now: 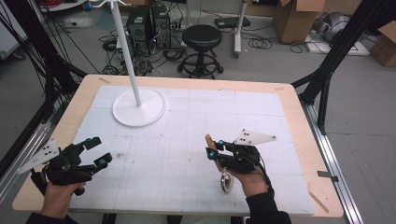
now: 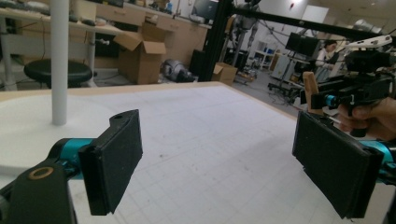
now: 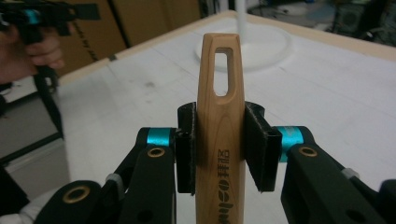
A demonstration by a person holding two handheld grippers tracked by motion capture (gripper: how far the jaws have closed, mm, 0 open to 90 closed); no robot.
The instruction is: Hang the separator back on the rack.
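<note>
A ladle hangs from my right gripper (image 1: 212,151), whose jaws are shut on its wooden handle (image 1: 210,141). The metal bowl (image 1: 226,182) dangles below the hand, just above the white mat. In the right gripper view the slotted handle (image 3: 219,93) stands upright between the two pads of that gripper (image 3: 219,140). My left gripper (image 1: 100,150) is at the table's front left, open with nothing between its jaws. The left gripper view looks past its own wide-set jaws (image 2: 217,158) to the right gripper (image 2: 322,100) and the handle (image 2: 309,88).
A white stand with a round base (image 1: 140,112) and a thin pole (image 1: 126,42) sits at the back left of the gridded mat (image 1: 187,121). Behind the table are a black stool (image 1: 201,37), cables and cardboard boxes (image 1: 294,18). Black frame posts flank both sides.
</note>
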